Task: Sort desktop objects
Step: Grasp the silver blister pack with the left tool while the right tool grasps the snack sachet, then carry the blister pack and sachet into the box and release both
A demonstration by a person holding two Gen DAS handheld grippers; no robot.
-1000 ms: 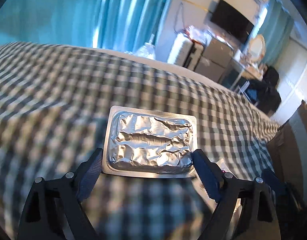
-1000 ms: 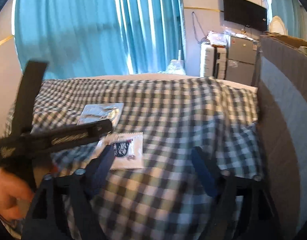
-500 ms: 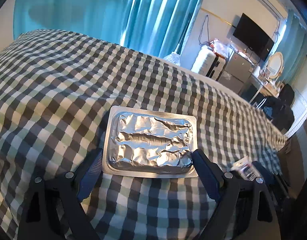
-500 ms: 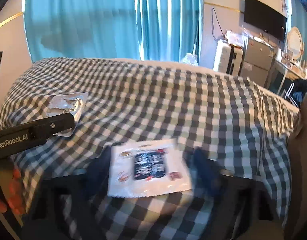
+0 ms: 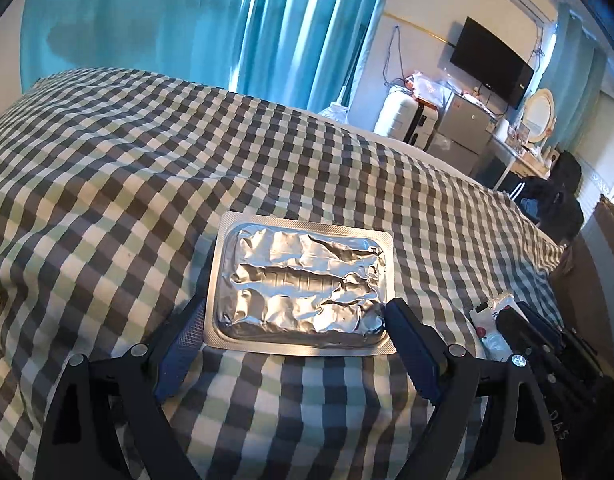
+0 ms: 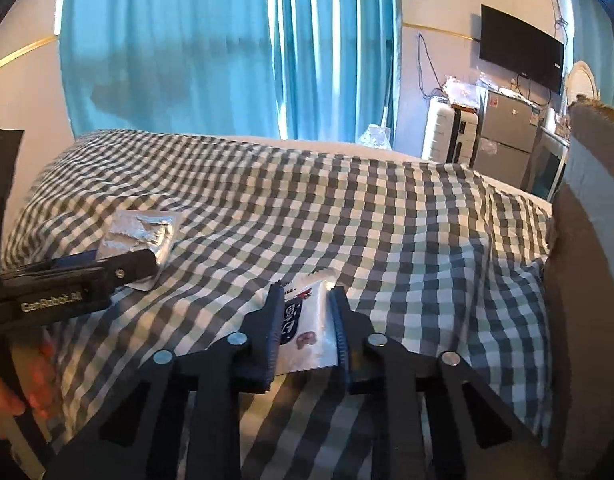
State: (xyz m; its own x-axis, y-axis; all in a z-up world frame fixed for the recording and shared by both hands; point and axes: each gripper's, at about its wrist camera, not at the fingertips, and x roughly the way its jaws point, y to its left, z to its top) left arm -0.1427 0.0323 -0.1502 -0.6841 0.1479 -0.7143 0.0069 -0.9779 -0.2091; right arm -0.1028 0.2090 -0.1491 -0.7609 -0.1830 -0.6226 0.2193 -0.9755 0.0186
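Note:
A silver foil blister pack (image 5: 301, 286) is held level above the checked cloth between the fingers of my left gripper (image 5: 295, 320), which is shut on its two short edges. The pack also shows in the right wrist view (image 6: 141, 236) at the left, with the left gripper (image 6: 107, 268) on it. My right gripper (image 6: 307, 308) has its jaws closed in on a white sachet with a dark printed label (image 6: 307, 320) that lies on the cloth. The sachet's corner (image 5: 493, 314) and the right gripper (image 5: 519, 320) show at the right of the left wrist view.
The checked cloth (image 6: 347, 216) covers the whole surface. A tall brown cardboard wall (image 6: 587, 240) stands at the right edge. Blue curtains (image 6: 227, 40), a white case and a small fridge are behind.
My right gripper has moved forward over the white sachet and closed its jaws on it. My left gripper still holds the foil pack, and its view has swung left across the cloth.

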